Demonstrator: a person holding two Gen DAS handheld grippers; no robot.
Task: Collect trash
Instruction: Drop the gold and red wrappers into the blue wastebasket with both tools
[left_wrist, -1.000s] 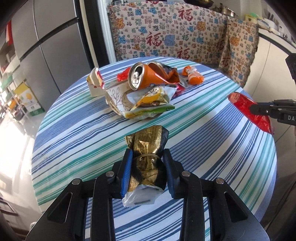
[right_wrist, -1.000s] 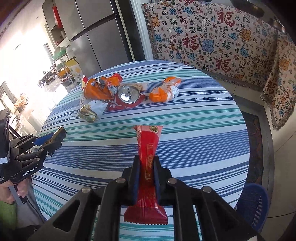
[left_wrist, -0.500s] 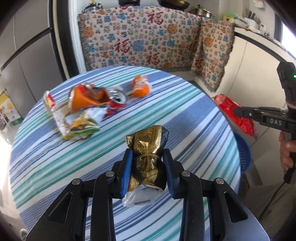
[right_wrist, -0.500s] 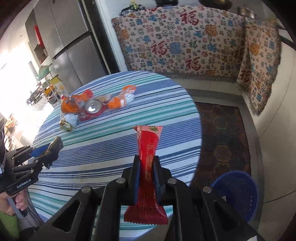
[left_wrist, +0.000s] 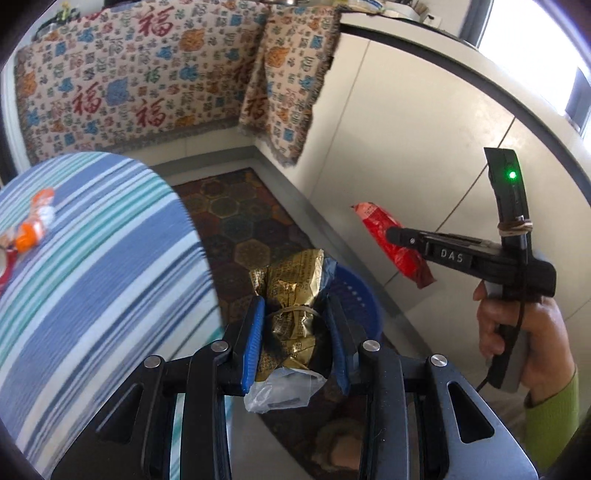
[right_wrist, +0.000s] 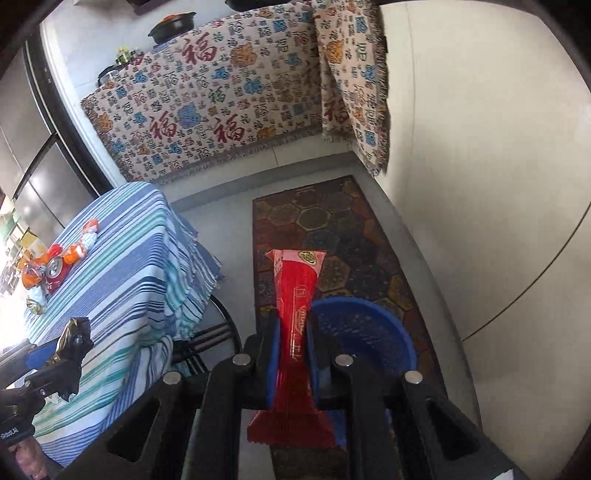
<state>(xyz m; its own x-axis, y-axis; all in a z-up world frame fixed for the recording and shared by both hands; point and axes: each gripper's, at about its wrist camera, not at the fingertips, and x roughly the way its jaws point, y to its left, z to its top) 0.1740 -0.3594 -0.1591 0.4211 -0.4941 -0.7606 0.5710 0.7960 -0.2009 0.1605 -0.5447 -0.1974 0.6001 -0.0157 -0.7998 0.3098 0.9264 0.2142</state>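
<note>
1. I see the round table (right_wrist: 122, 258) with its striped blue cloth on the left of both views; the hanging patterned cloth (right_wrist: 207, 99) covers the wall behind it.
2. A dark hexagon-pattern rug (right_wrist: 332, 229) lies on the floor between the table and the white cabinet fronts (left_wrist: 406, 155).
3. A blue basket (right_wrist: 365, 332) sits on the rug, right below both tools.
4. My left gripper (left_wrist: 295, 332) is clamped on a crumpled gold wrapper (left_wrist: 291, 291), held over the basket.
5. My right gripper (right_wrist: 293, 343) is pinched tight on a flat red wrapper (right_wrist: 297, 291), above the basket's near-left rim.
6. Leftover trash on the table: crushed can (right_wrist: 55, 267), orange wrappers (right_wrist: 79, 249), all well apart from the basket.
7. The hand (left_wrist: 517, 332) with a green sleeve holds the right tool's handle.
</note>
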